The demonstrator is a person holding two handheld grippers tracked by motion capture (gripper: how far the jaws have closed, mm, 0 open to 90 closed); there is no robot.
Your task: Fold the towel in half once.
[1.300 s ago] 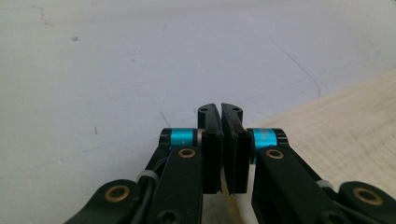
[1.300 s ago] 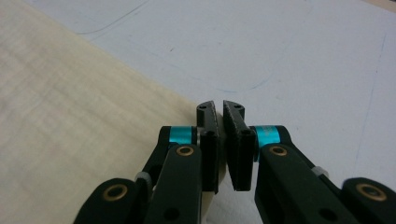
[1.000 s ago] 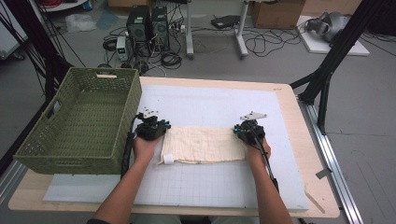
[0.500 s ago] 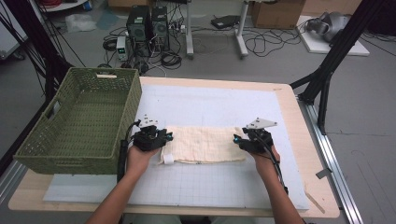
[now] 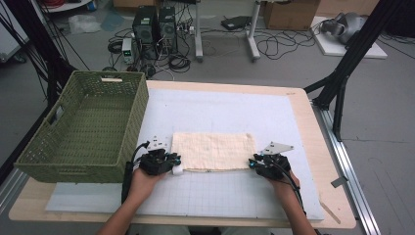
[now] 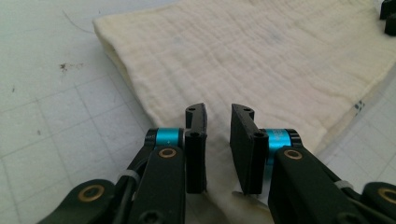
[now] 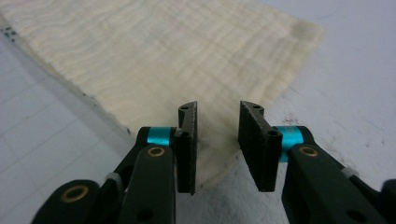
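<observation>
Cables, computer boxes and black stand legs crowd the grey floor behind a wooden worktop covered by a pale gridded mat. From the high view, a folded cream cloth lies flat on the mat beside a green woven basket, with the left tool at its near left corner and the right tool at its near right corner. That view is too distant to show the jaws. The left gripper view shows the left tool over the cloth's edge, its jaws having just been closing, a narrow gap left and nothing pinched. The right gripper view shows the right tool likewise closing, parted above the cloth's corner.
</observation>
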